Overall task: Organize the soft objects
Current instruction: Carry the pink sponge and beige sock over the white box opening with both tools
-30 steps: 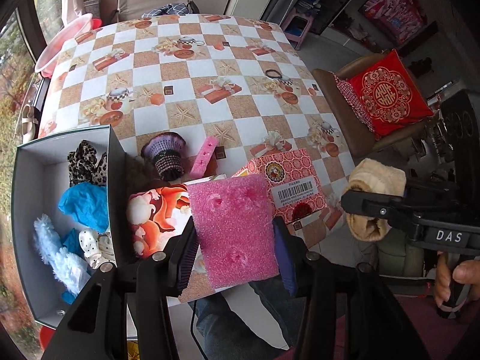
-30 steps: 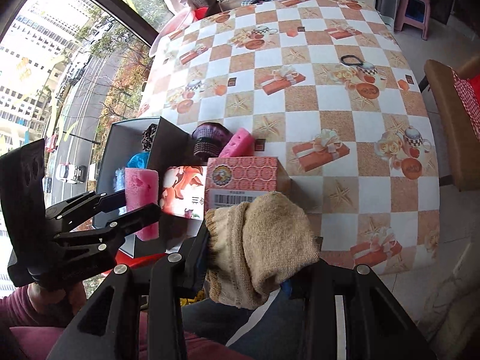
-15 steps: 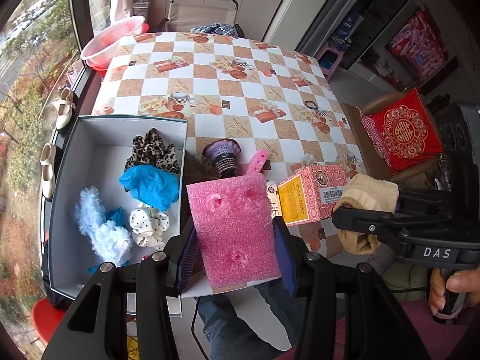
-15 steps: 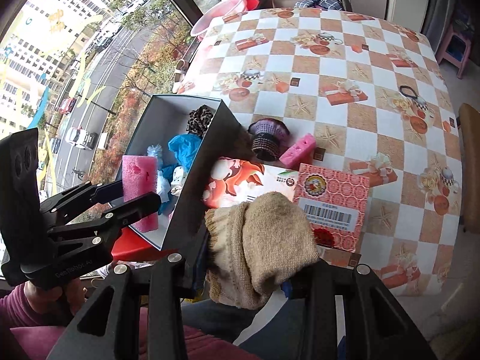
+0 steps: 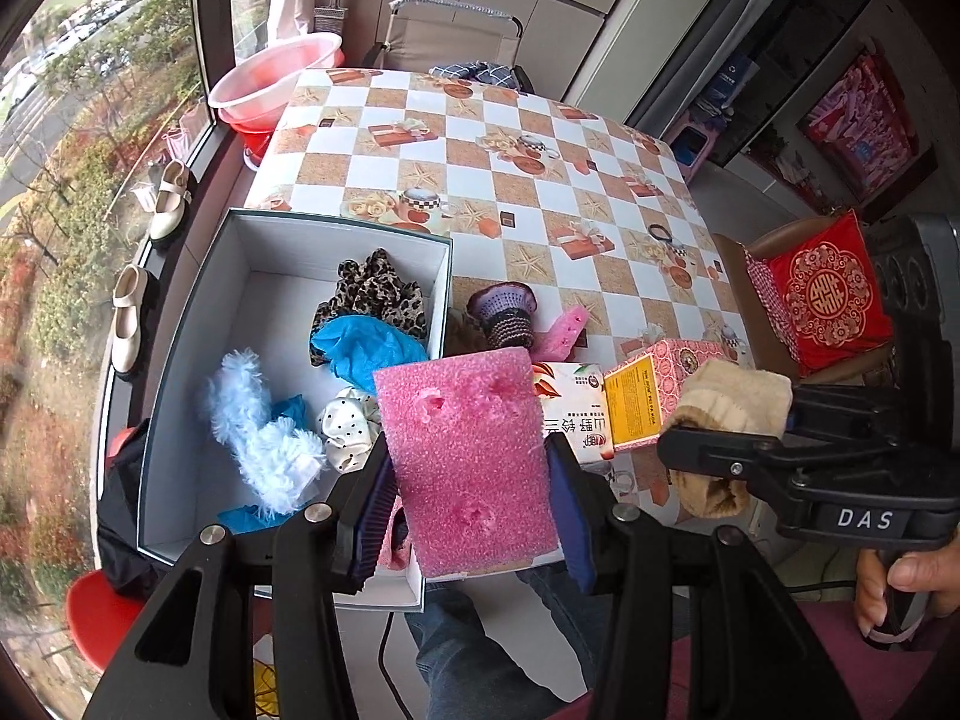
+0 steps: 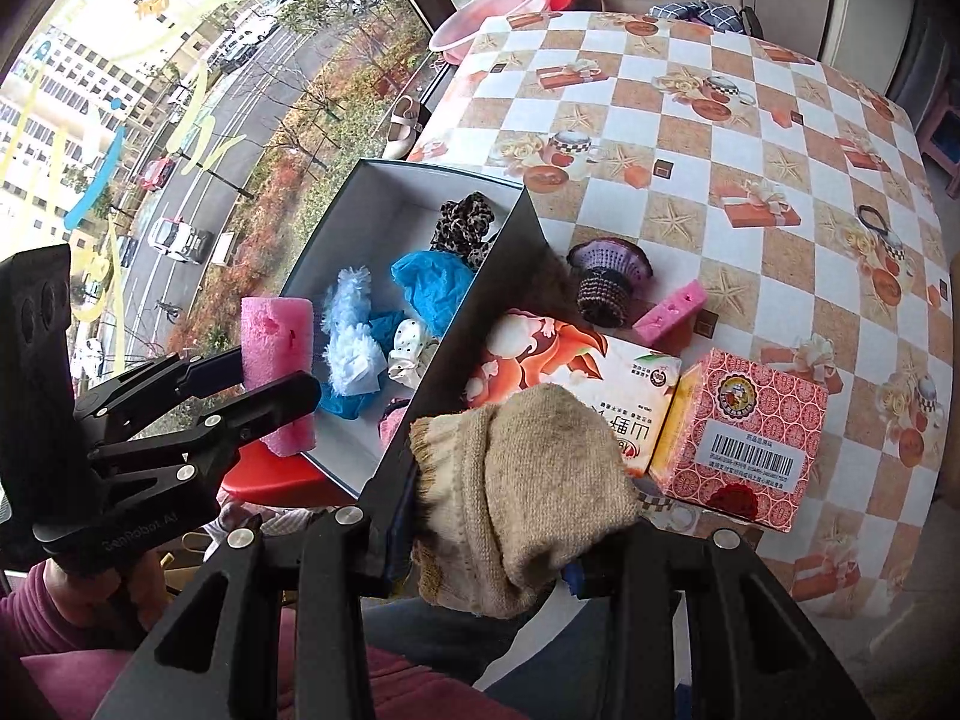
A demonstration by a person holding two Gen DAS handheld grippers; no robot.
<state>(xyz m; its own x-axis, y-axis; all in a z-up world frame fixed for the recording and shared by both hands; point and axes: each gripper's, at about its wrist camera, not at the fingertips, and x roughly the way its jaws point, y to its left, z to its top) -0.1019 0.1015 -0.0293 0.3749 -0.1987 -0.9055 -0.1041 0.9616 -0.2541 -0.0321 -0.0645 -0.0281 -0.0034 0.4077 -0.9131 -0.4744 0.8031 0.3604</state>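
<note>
- Two handheld grippers hang over the near edge of the checkered table (image 5: pixel 528 192), each clamped on a soft thing.
- Left gripper (image 5: pixel 474 474): its blue-padded jaws squeeze a flat pink foam block (image 5: pixel 468 456) from both sides; the block sits above the near right corner of the open grey box (image 5: pixel 198 300), overlapping the box's right wall.
- Right gripper (image 6: pixel 498 516): its jaws are clenched on a bunched beige knitted sock (image 6: pixel 528 498), held just right of the grey box, over the near table edge.
- Inside the grey box lie a leopard-print scrunchie (image 5: pixel 372 288) at the far right, a blue cloth (image 5: pixel 366 348) just nearer, a white polka-dot scrunchie (image 5: pixel 348 426) nearer again, and a pale blue fluffy piece (image 5: pixel 258 432) toward the left wall.
- Just right of the grey box, on the table, stand a purple knitted hat (image 5: pixel 504 312) and a small pink foam piece (image 5: pixel 564 330).
- Nearer than those, also right of the box, sit an orange-and-white carton (image 6: pixel 576 378) and a pink patterned carton (image 6: pixel 750 432), touching side by side.
- A hand (image 5: pixel 900 588) grips the right gripper's handle.
</note>
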